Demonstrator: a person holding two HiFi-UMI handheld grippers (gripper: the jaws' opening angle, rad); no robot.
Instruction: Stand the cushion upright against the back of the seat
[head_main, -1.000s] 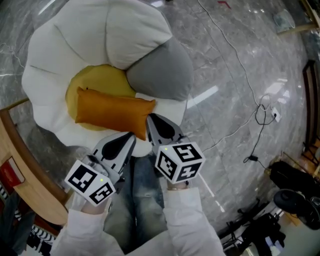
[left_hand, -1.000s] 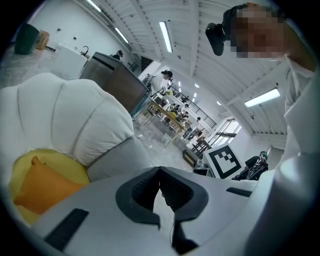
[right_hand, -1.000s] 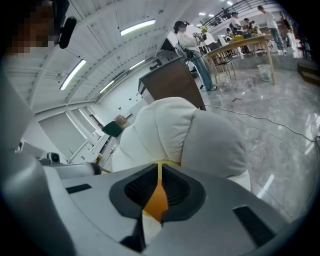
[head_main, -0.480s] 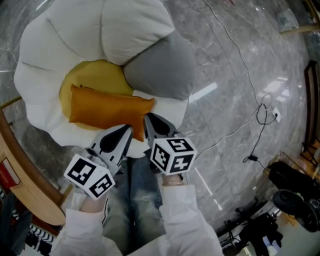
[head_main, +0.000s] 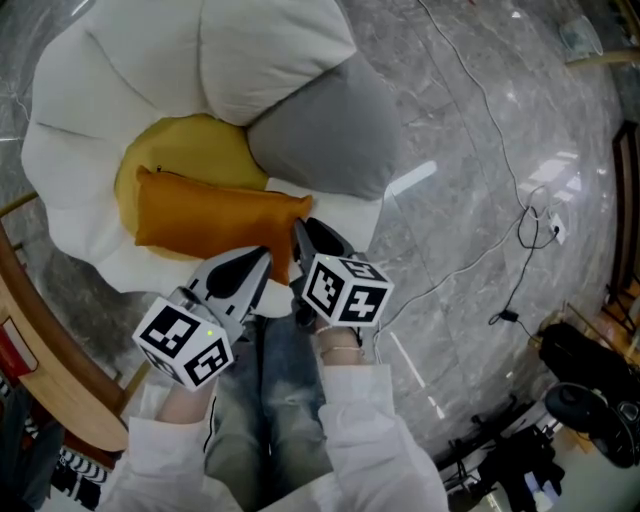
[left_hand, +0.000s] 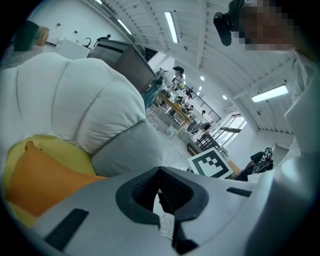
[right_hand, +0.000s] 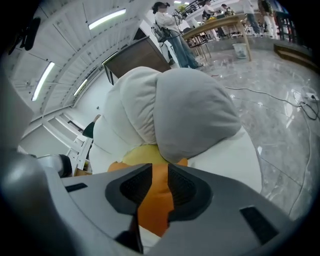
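Note:
An orange cushion (head_main: 205, 215) lies flat on the yellow seat (head_main: 180, 150) of a white petal-shaped floor chair (head_main: 270, 50). One back petal is grey (head_main: 325, 130). My right gripper (head_main: 303, 232) hangs over the cushion's right end. Its jaws are opening, and in the right gripper view (right_hand: 156, 170) the orange cushion (right_hand: 155, 200) fills the narrow gap between them. My left gripper (head_main: 258, 258) is at the cushion's near edge. Its fingertips meet in the left gripper view (left_hand: 159, 172), with nothing between them. There the cushion (left_hand: 35, 180) shows at the lower left.
Cables (head_main: 480, 130) trail over the grey marble floor to the right of the chair. A curved wooden edge (head_main: 40, 330) runs along the left. Dark equipment (head_main: 590, 390) stands at the lower right. The person's jeans (head_main: 270, 400) are just below the grippers.
Both grippers have sunk toward the cushion's near edge. The right gripper has rolled, its marker cube now turned more to the side. The cushion has not moved.

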